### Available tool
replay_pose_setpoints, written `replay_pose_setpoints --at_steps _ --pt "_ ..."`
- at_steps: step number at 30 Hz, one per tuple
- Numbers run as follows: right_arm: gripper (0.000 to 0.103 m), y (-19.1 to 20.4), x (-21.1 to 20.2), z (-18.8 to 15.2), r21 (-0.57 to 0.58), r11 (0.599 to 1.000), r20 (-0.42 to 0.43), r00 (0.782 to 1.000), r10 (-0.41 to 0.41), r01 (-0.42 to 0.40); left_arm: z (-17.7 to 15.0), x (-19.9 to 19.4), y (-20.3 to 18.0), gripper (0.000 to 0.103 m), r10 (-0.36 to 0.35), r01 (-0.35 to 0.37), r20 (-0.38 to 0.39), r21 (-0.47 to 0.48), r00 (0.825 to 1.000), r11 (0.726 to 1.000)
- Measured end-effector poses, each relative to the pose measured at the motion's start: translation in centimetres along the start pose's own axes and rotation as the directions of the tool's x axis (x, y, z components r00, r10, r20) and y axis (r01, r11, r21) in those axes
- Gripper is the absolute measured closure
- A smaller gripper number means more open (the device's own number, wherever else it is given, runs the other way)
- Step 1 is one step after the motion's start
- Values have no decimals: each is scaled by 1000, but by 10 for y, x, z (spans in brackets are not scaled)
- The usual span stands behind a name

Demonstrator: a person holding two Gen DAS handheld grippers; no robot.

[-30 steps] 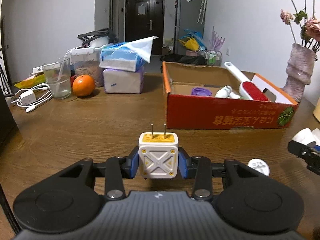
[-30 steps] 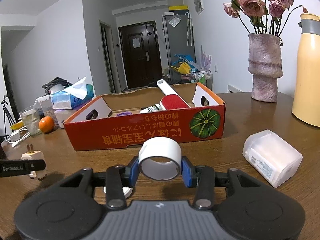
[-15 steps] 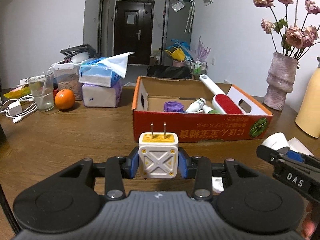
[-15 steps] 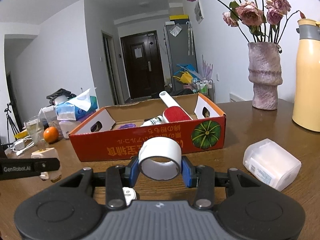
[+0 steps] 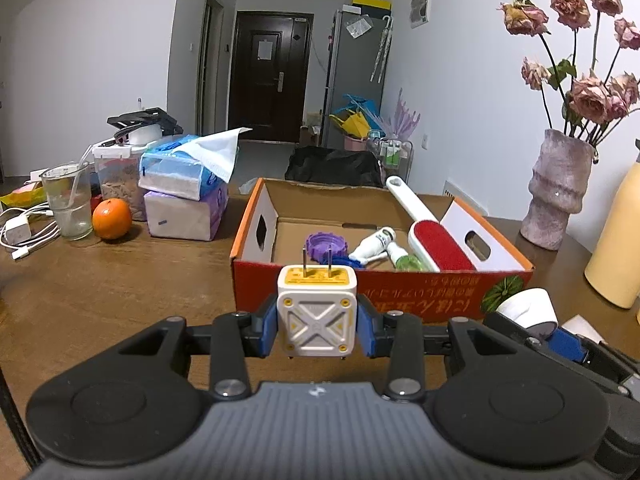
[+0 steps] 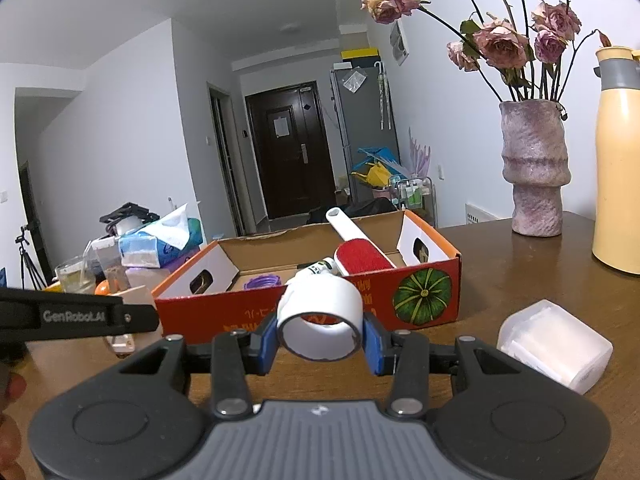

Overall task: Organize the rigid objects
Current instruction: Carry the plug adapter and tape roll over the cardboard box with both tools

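My left gripper [image 5: 317,322] is shut on a white plug adapter [image 5: 317,312] with a yellow face and two prongs pointing forward, held just before the near wall of the open red cardboard box [image 5: 380,300]. My right gripper [image 6: 320,338] is shut on a white tape roll [image 6: 320,320], held before the same box [image 6: 320,312]. Inside the box lie a purple lid [image 5: 326,245], small white bottles [image 5: 374,245] and a red lint brush [image 5: 434,246]. The tape roll also shows at the right of the left wrist view [image 5: 528,309].
A clear plastic container [image 6: 554,346] lies on the wooden table right of the box. A vase of dried roses [image 6: 534,176] and a yellow thermos [image 6: 618,188] stand at the back right. Tissue packs [image 5: 184,192], an orange [image 5: 112,218], a glass [image 5: 68,200] and cables [image 5: 24,232] sit left.
Both grippers have risen and moved toward the box, each keeping its object. The left gripper has swung right, so the box is now straight ahead of the adapter and its inside shows.
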State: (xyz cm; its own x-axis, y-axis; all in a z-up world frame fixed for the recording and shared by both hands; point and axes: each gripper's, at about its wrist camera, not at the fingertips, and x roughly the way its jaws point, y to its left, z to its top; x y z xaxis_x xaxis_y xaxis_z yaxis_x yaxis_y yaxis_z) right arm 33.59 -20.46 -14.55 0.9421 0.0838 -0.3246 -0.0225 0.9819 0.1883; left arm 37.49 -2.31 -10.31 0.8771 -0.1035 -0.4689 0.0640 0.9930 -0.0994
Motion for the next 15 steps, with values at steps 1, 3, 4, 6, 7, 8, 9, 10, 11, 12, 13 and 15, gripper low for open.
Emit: replay_pose_setpoints --at_steps 1,3,4,6,7,8,9,10,11,12,13,15 --pt "61 0 2 1 3 1000 5 1000 -1 1 2 1 -1 63 1 -1 3 -3 1000 1000" --pt "61 -2 6 4 10 1000 16 1000 -7 7 6 4 -2 63 3 -3 9 -11 1000 1000" --pt "61 -2 9 5 12 1000 18 1000 -9 9 7 6 -3 63 4 -3 13 -15 1000 1000" --pt "61 -3 15 7 18 1000 24 1000 -13 13 11 10 -3 63 4 -3 19 -20 1000 1000" --pt "61 -3 17 8 19 1000 29 999 -15 15 13 12 -4 63 2 -2 18 -22 1000 1000" --pt "61 -3 20 9 18 1000 33 999 -18 17 14 14 -4 63 0 0 17 -24 1000 1000" --pt "61 -3 23 10 18 1000 36 999 -21 21 15 17 -3 63 -2 2 15 -29 1000 1000" --pt "61 -3 25 11 20 1000 38 999 -24 23 17 20 -3 63 -3 3 14 -33 1000 999" --pt "61 -3 28 12 21 1000 39 999 -24 23 19 22 -3 63 -2 2 14 -36 1000 999" --pt "61 -3 30 14 23 999 42 999 -25 24 20 24 -3 63 -1 1 17 -39 1000 999" --pt "61 -3 32 15 23 999 46 999 -26 25 22 26 -3 63 0 1 21 -42 1000 999" --pt "61 -3 37 17 23 999 54 998 -28 27 27 30 -3 63 0 2 30 -49 1000 999"
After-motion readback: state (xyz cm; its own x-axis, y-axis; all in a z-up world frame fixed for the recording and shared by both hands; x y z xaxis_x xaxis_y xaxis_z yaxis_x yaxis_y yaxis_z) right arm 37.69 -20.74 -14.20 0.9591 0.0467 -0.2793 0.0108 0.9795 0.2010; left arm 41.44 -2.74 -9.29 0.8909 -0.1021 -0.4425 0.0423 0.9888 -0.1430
